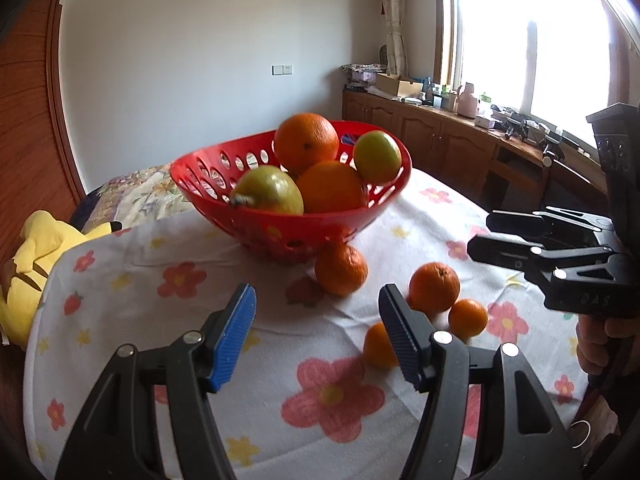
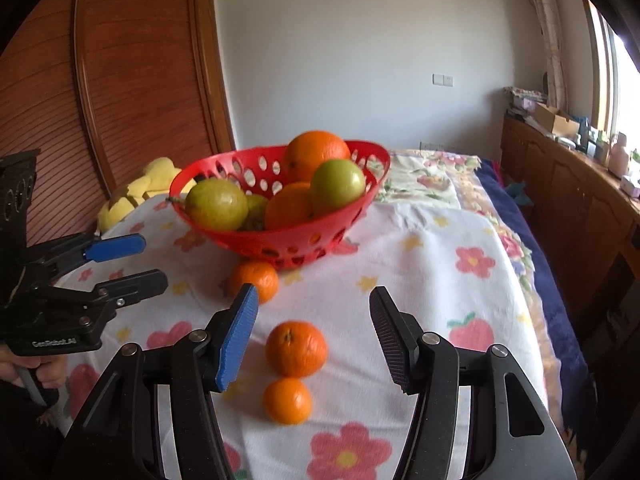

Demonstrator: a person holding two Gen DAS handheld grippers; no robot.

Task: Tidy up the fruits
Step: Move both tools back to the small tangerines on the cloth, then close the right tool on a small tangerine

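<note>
Right gripper (image 2: pixel 312 336) fingers part-open, empty, over two loose oranges (image 2: pixel 296 349) on the floral cloth (image 2: pixel 420 264). Left gripper (image 1: pixel 318 336) likewise empty. Next: descend, grasp, transfer to red basket (image 2: pixel 320 236).

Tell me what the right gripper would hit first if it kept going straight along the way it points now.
Most likely the larger loose orange on the flowered cloth: it lies between the open jaws of the right gripper, just ahead. A smaller orange sits nearer, probably below that line. Depth is hard to judge through the fisheye.
</note>
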